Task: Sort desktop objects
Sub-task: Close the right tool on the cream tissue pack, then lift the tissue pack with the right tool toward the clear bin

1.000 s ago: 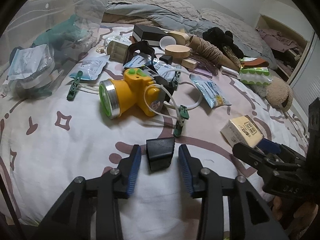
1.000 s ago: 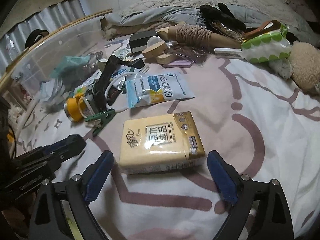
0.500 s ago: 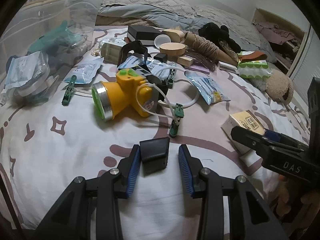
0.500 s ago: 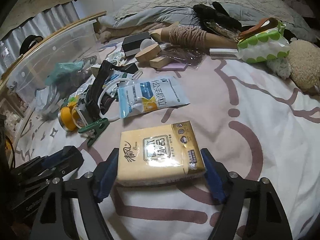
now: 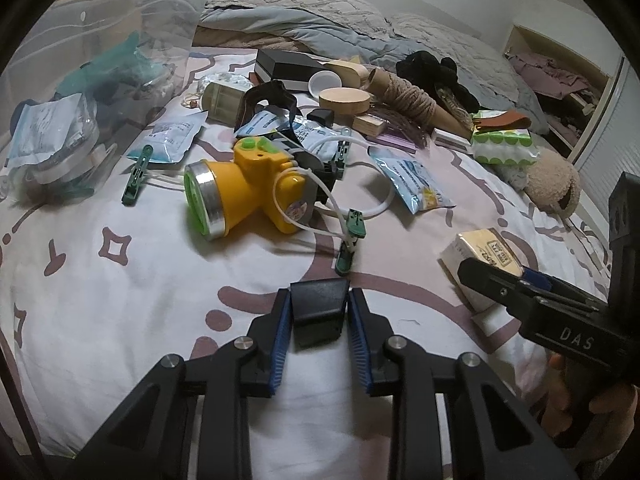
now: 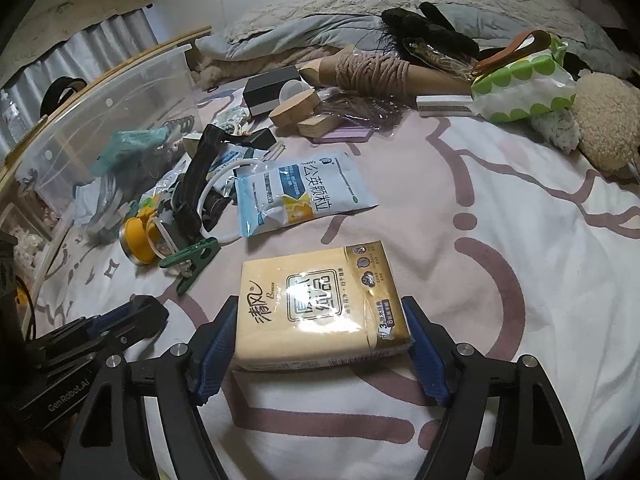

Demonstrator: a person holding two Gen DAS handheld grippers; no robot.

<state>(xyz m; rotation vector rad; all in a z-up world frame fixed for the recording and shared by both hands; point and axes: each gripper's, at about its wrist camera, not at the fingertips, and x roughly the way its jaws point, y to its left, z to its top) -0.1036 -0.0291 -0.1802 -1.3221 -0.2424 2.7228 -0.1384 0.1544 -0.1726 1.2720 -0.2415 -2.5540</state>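
Left wrist view: left gripper (image 5: 319, 312) closing on a small black case (image 5: 318, 312) on the bed (image 5: 120, 300); right gripper (image 6: 320, 344) pinches a yellow tissue pack (image 6: 316, 304).

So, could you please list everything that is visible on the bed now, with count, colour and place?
Tissue pack: one, yellow, on the sheet between the right gripper's pads.
Small block: one, black, between the left gripper's pads.
Headlamp: one, yellow and green, middle of the bed, white cable around it.
Clothes pegs: at least three, green, around the headlamp.
Sachet: one, blue and white, beyond the tissue pack.
Storage bin: one, clear, at the left edge of the bed.
Twine cone: one, brown, near the pillows.
Dotted pack: one, green and white, far right.
Left gripper: black, blue pads, closing on the block.
Right gripper: black, blue pads, closing against the tissue pack.
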